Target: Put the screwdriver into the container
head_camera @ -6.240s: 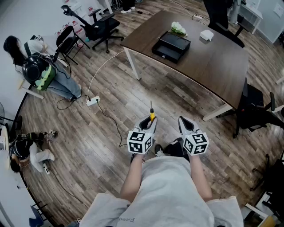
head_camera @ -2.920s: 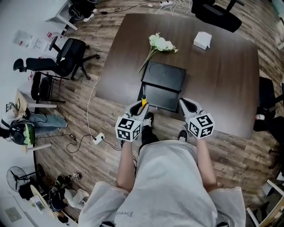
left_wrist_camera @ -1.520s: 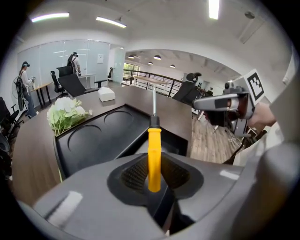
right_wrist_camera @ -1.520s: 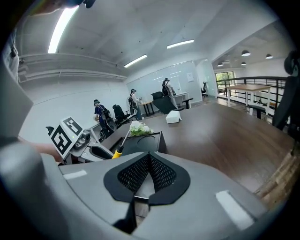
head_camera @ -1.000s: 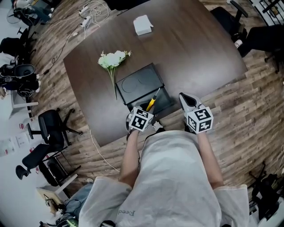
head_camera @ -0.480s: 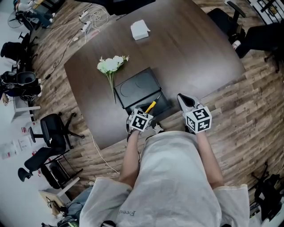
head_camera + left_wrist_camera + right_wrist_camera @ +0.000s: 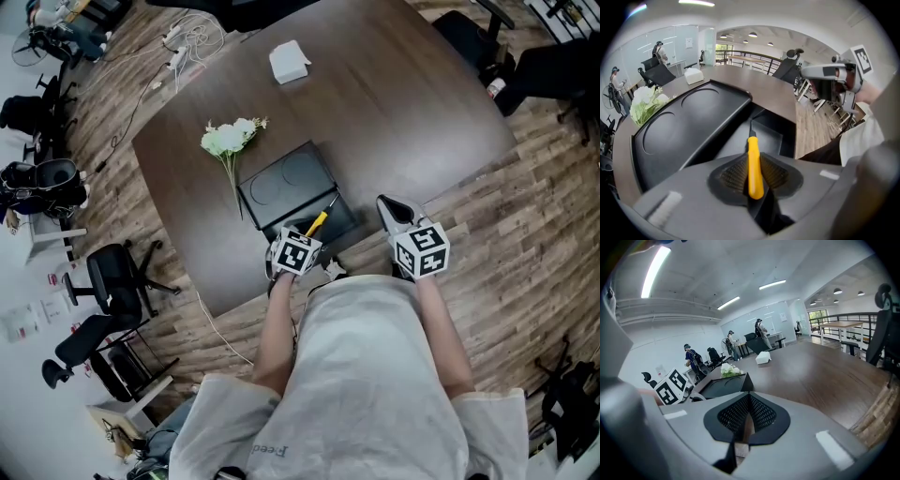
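Left gripper view: screwdriver [image 7: 754, 164] tip over the open container [image 7: 774, 136].

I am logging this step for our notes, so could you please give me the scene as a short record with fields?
left hand-held gripper: shut on the handle of the yellow screwdriver
screwdriver: shaft points towards the open compartment of the black container
container: at the near edge of the table, lid open
right hand-held gripper: jaws together, empty
also on table: white flowers, white box
task status: screwdriver not yet released
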